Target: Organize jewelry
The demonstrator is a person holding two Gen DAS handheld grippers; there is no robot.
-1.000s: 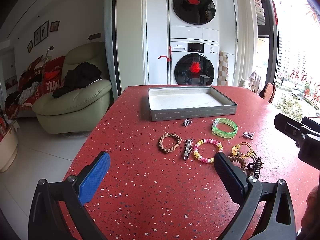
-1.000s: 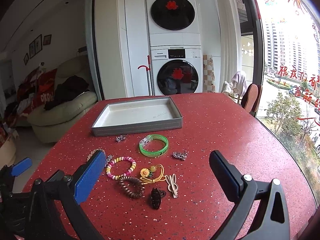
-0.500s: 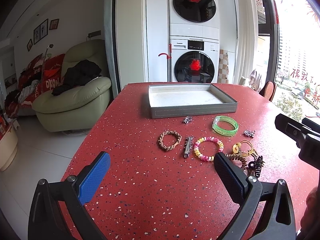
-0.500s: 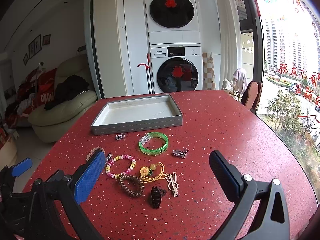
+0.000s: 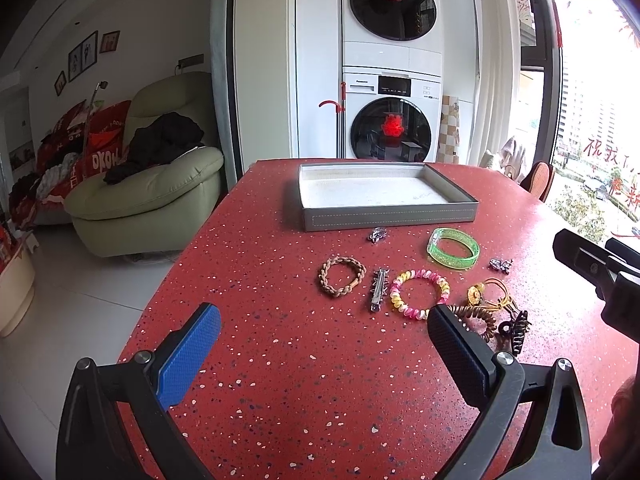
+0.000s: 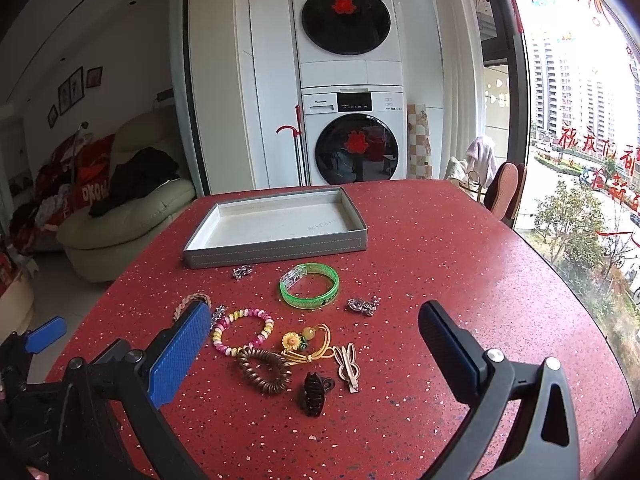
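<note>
Nothing is sorted yet; the grey tray (image 6: 276, 246) holds nothing; jewelry like the green bangle (image 6: 309, 285) lies just before it; left gripper (image 5: 320, 330) and right gripper (image 6: 316, 334) hover with fingers spread; next, I think, one must descend and pinch a piece.

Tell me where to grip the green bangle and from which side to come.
Come from above and pinch one wall of the green bangle, one finger inside the ring and one outside. It lies flat on the red table, so its sides offer little to clamp. The near arc faces the open right gripper.
</note>
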